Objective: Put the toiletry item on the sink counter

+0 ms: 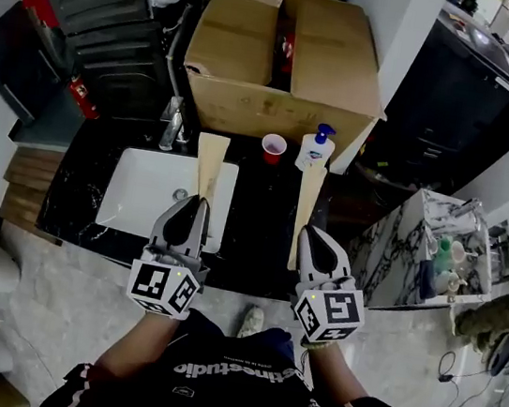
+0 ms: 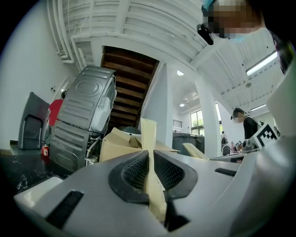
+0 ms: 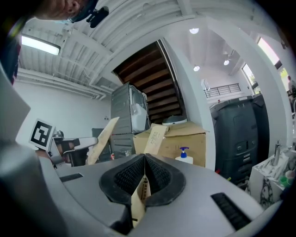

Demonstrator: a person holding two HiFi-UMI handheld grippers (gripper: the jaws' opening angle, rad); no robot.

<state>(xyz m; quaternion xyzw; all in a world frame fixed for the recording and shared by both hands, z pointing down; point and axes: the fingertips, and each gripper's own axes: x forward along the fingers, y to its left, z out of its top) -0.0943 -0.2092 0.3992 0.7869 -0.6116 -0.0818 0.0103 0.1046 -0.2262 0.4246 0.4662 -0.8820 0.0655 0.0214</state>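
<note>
A white pump bottle with a blue pump (image 1: 316,148) stands on the black sink counter (image 1: 258,213), just in front of a large open cardboard box (image 1: 285,60). The bottle (image 3: 184,156) also shows in the right gripper view, ahead and slightly right. My left gripper (image 1: 200,203) is shut on a long cardboard strip (image 1: 210,165) over the white basin (image 1: 138,192). My right gripper (image 1: 310,231) is shut on a second cardboard strip (image 1: 308,201) that points toward the bottle. Each strip sits pinched between the pads: the left one (image 2: 149,139), the right one (image 3: 154,139).
A red cup (image 1: 273,147) stands left of the bottle and a faucet (image 1: 172,124) behind the basin. A marble-patterned stand with bottles (image 1: 446,250) is at the right, a black machine (image 1: 460,96) behind it, and a grey appliance (image 1: 103,14) at the upper left.
</note>
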